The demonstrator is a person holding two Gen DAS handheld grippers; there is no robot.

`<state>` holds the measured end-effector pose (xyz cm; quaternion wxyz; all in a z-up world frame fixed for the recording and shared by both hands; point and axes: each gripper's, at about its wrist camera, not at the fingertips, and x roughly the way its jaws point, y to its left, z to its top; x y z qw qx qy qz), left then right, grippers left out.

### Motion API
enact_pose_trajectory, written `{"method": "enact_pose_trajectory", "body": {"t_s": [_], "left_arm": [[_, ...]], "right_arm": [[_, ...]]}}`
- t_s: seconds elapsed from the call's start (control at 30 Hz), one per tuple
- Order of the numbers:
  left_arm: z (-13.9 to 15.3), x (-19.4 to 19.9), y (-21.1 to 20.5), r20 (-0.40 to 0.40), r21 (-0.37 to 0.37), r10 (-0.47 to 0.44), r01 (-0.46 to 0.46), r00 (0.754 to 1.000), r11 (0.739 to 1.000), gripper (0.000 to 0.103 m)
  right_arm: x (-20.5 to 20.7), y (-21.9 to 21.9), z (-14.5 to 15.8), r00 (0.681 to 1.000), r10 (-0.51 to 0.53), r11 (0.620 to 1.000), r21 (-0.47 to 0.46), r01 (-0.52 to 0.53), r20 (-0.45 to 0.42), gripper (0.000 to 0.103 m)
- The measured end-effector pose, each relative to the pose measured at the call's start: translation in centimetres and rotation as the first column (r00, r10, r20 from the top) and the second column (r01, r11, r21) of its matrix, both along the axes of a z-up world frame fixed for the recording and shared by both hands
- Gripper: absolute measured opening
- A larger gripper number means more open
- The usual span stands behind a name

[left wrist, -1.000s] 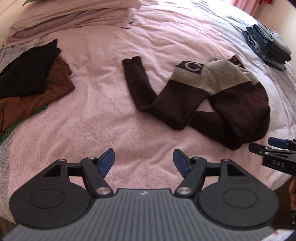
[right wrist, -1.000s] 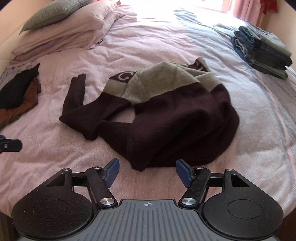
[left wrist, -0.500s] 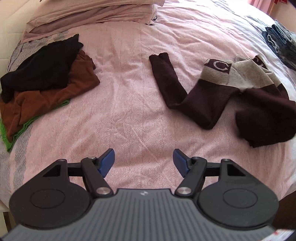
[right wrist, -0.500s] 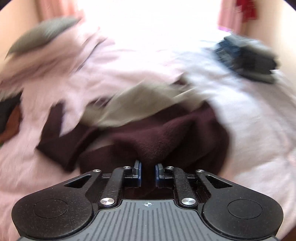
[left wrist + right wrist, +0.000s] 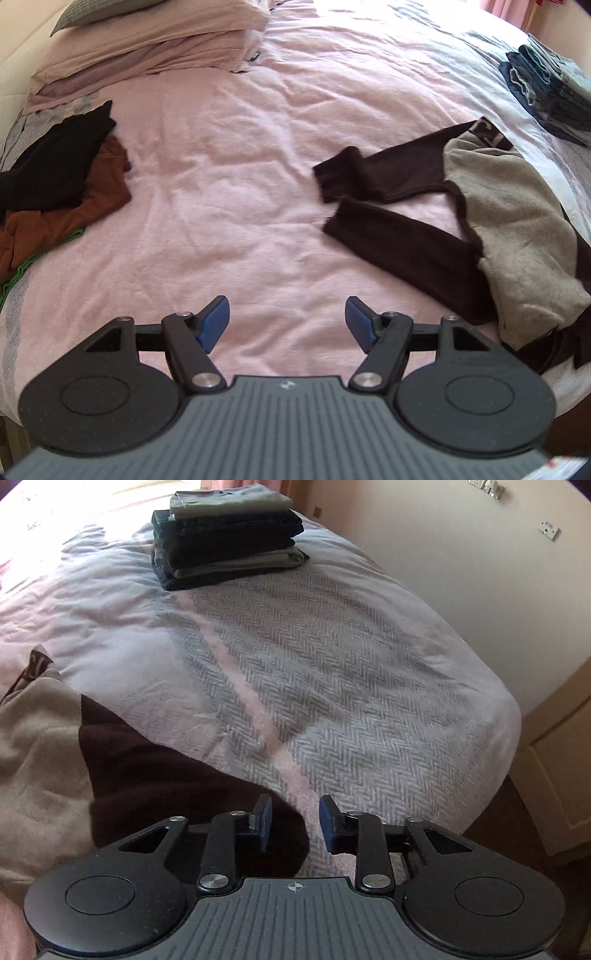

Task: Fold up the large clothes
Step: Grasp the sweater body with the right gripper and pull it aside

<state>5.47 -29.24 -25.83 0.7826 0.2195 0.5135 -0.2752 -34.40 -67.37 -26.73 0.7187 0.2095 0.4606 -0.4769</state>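
Note:
A large sweater (image 5: 517, 221), beige on top and dark brown below, lies on the pink bed (image 5: 240, 166), at the right of the left wrist view. Its two brown sleeves (image 5: 402, 247) stretch leftward, side by side. My left gripper (image 5: 287, 325) hovers open over bare bedspread, left of the sleeves and apart from them. In the right wrist view the sweater (image 5: 40, 746) fills the lower left. Its dark hem (image 5: 177, 775) reaches under my right gripper (image 5: 295, 827). That gripper's jaws stand partly apart, with the hem's edge lying by the left finger.
A heap of black and rust-brown clothes (image 5: 62, 177) sits at the bed's left edge. Pillows (image 5: 147, 48) lie at the head. A folded stack of jeans (image 5: 225, 535) rests at the far corner. The bed edge (image 5: 506, 720) drops off on the right, near a wall.
My right gripper shut on the sweater's hem, dragged it rightward, swung toward the bed's far corner and parted its jaws. The sleeves are now drawn out straight. My left gripper stayed open.

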Motion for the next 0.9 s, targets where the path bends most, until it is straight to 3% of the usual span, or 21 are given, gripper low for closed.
{"method": "enact_pose_trajectory", "body": {"t_s": [0.1, 0.27, 0.33, 0.4, 0.53, 0.7, 0.77, 0.87, 0.9], "left_arm": [[-0.2, -1.8, -1.7, -0.002, -0.003, 0.006, -0.006, 1.000, 1.000, 0.066], [-0.3, -3.3, -3.2, -0.006, 0.012, -0.027, 0.027, 1.000, 1.000, 0.066], [-0.4, -3.3, -3.5, -0.010, 0.016, -0.052, 0.052, 0.999, 0.999, 0.066], [-0.9, -3.0, -3.8, -0.013, 0.022, -0.087, 0.088, 0.996, 0.996, 0.066], [-2.4, -1.9, -4.4, -0.029, 0.038, -0.169, 0.170, 0.985, 0.985, 0.066], [-3.3, -0.6, -4.4, -0.034, 0.026, -0.258, 0.259, 0.966, 0.966, 0.066], [-3.6, -0.2, -4.3, -0.032, 0.030, -0.280, 0.281, 0.959, 0.959, 0.066], [-3.7, 0.2, -4.4, -0.030, 0.024, -0.316, 0.317, 0.948, 0.948, 0.065], [-3.8, 0.3, -4.6, -0.031, 0.017, -0.331, 0.331, 0.943, 0.943, 0.065]], "right_arm": [[1.8, 2.4, 0.3, 0.984, 0.172, 0.985, -0.006, -0.172, 0.049, 0.054], [6.8, 9.7, -2.5, 0.853, 0.504, 0.853, 0.078, -0.516, 0.134, 0.057], [8.0, 12.6, -4.3, 0.806, 0.576, 0.803, 0.087, -0.589, 0.137, 0.057], [9.1, 14.6, -5.3, 0.786, 0.594, 0.782, 0.106, -0.614, 0.172, 0.057], [11.7, 17.8, -7.6, 0.793, 0.575, 0.784, 0.143, -0.604, 0.201, 0.058], [15.1, 20.2, -11.5, 0.861, 0.508, 0.857, 0.084, -0.508, 0.021, 0.062], [15.3, 20.3, -12.5, 0.882, 0.472, 0.881, 0.041, -0.471, 0.003, 0.061], [13.7, 18.7, -10.7, 0.924, 0.367, 0.930, -0.049, -0.364, 0.105, 0.005], [13.0, 18.0, -9.7, 0.930, 0.338, 0.941, -0.077, -0.331, 0.141, 0.005]]}}
